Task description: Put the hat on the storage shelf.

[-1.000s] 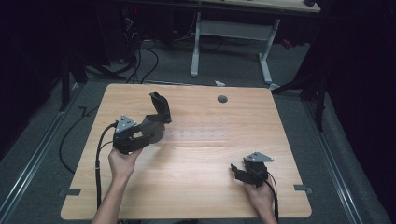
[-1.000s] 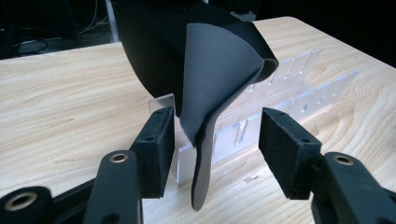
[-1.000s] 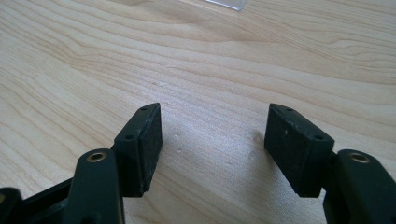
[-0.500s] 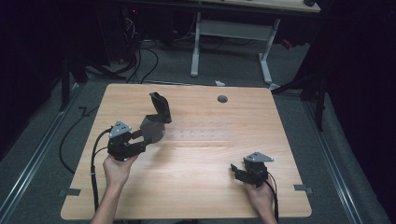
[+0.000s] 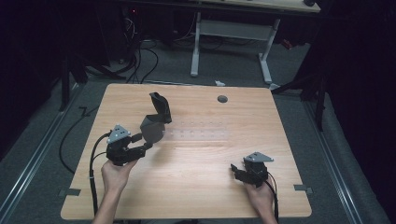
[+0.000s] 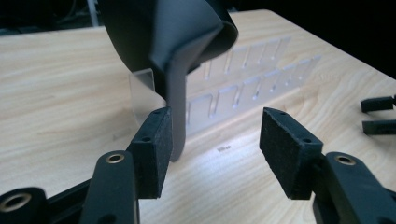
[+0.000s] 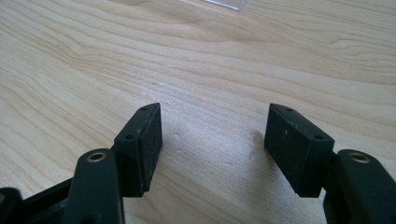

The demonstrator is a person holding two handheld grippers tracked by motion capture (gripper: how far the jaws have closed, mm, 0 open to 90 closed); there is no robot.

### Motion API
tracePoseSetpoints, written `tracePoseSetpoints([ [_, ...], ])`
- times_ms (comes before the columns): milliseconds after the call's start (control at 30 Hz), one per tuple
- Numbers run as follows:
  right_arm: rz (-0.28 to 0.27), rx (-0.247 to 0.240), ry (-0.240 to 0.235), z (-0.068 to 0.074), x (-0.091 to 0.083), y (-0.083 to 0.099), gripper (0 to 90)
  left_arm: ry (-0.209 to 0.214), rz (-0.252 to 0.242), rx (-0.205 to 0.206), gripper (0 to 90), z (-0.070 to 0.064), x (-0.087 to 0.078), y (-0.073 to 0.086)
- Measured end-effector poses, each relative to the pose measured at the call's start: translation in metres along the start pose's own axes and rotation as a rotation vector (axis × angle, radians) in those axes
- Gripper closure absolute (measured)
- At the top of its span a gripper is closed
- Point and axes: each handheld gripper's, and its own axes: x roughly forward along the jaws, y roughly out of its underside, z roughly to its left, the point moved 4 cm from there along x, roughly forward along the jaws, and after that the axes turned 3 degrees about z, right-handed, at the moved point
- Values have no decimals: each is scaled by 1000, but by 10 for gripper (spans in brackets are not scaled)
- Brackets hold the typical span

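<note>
Left tool (image 6: 212, 149) gapes wide beside the black funnel (image 6: 173, 42); it looks light and stiff, so I'd pinch its spout.

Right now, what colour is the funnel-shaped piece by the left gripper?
Black, matte; the funnel-shaped piece shows best in the left gripper view, just past the left gripper.

I see my left gripper (image 5: 148, 143) as a black block with a grey three-cornered plate on top and a black cable looping off its back, and my right gripper (image 5: 236, 170) is the same build, smaller in the high view, its cable running back along the forearm. Both forearms are bare, no sleeves showing. In the gripper views each jaw ends in a flat rectangular black pad (image 6: 152, 148) with a rough foam-like face and small holes along its edge, bolted to a glossy black arm with a brass-ringed screw hole (image 7: 96, 157)
</note>
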Motion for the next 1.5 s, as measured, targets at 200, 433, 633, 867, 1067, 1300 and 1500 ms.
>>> tracePoseSetpoints([
  [200,0,0,0,0,0,0,372,8,-1,18,502,-4,-4,7],
  [433,0,0,0,0,0,0,372,19,7,22,510,-7,-6,10],
  [633,0,0,0,0,0,0,372,22,19,28,508,-10,-7,17],
  [867,0,0,0,0,0,0,372,23,32,34,507,-12,-9,25],
  [1067,0,-1,1,0,0,0,372,23,40,36,504,-14,-9,30],
  [1300,0,-2,1,0,0,0,371,35,66,32,495,-17,-4,46],
  [1500,0,-2,2,0,0,0,370,38,91,31,494,-19,0,58],
])
